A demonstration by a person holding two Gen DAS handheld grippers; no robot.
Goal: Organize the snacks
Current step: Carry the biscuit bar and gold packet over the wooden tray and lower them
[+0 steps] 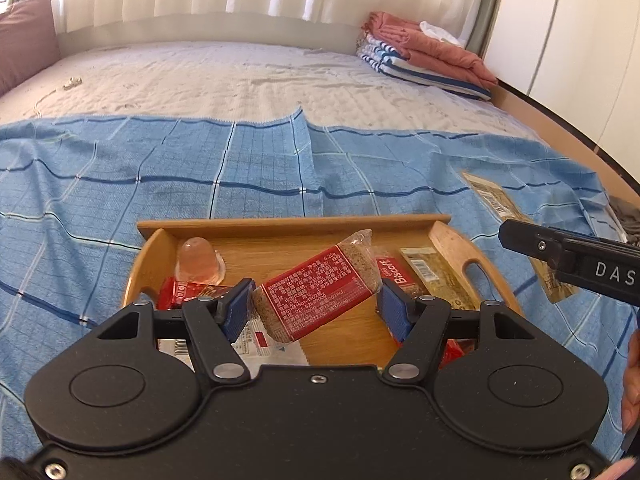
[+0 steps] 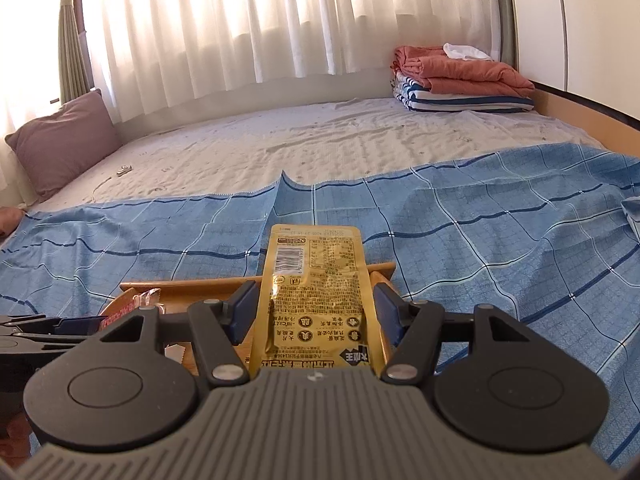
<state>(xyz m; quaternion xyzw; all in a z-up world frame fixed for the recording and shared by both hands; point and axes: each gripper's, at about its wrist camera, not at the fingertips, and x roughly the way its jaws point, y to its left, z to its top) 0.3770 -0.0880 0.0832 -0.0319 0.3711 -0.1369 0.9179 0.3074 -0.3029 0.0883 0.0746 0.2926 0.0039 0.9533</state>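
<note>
The left gripper (image 1: 316, 304) pinches a red-wrapped grain bar (image 1: 320, 292) between its 2 blue pads (image 1: 236, 312), the bar tilted with its near end low on the left and its far clear end rising to the right, hanging above a wooden tray (image 1: 296, 226). Under and around it in the tray lie a white wrapper at the near left, a small red packet (image 1: 180, 294) on the left, a clear jelly cup (image 1: 198, 262) toward the far left corner, a red Biscoff packet (image 1: 398, 278) just right of the bar, and a tan pouch (image 1: 436, 276) leaning by the tray's right handle. The right gripper (image 2: 316, 312) holds a gold pouch (image 2: 316, 280) lengthwise between its pads, each pad pressing a side edge; the pouch's barcode end sticks out past the fingertips, above the tray's right end. In the left view this gripper enters from the right edge, its pouch over the cloth just right of the tray. The tray sits on a blue checked cloth (image 1: 120, 184) spread over a bed. Farther back lie the pale sheet, a mauve pillow (image 2: 64, 140) at the far left, folded blankets (image 2: 460, 76) at the far right, and white curtains (image 2: 240, 20) behind.
</note>
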